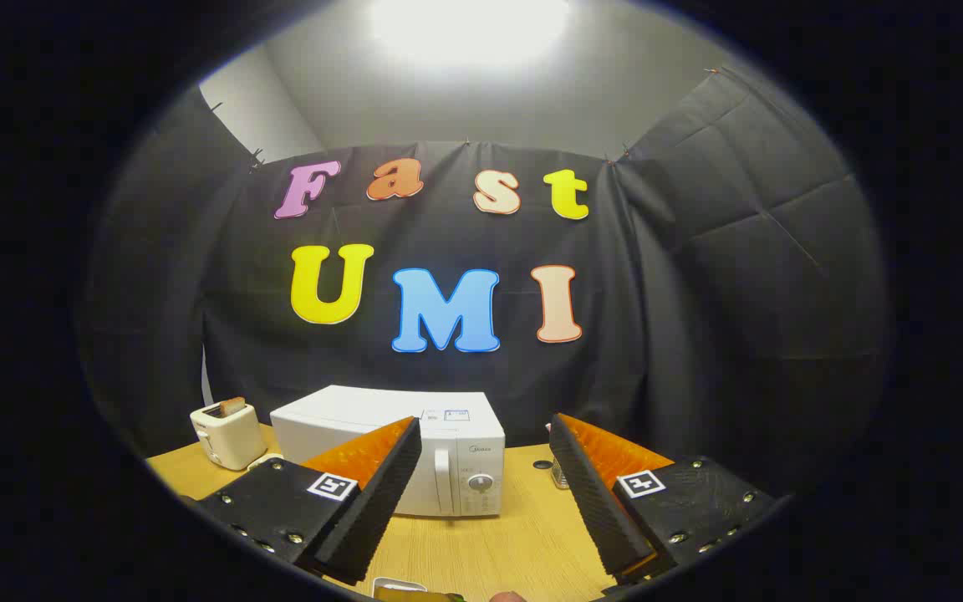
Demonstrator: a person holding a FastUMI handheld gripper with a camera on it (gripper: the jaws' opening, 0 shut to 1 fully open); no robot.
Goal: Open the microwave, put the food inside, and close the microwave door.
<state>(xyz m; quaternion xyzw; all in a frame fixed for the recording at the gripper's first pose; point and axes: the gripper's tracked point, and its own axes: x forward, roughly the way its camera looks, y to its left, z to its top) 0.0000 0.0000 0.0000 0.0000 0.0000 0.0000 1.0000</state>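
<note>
Jaws (pixel 486 489) spread wide, gripping nothing; closed white boxy microwave (pixel 415 447) at twelve o'clock; cream toaster (pixel 226 435) holding toast at ten.

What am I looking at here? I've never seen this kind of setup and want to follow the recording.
A person holds a two-finger gripper; the camera rides on it and looks forward along the fingers, which stand open with nothing between them. Ahead, on a wooden table, stands a white microwave with its door shut; its front shows between the fingers. Beside the microwave is a toaster with a slice in its slot. Just below the fingers lies the edge of a white dish, too cut off to tell more.
</note>
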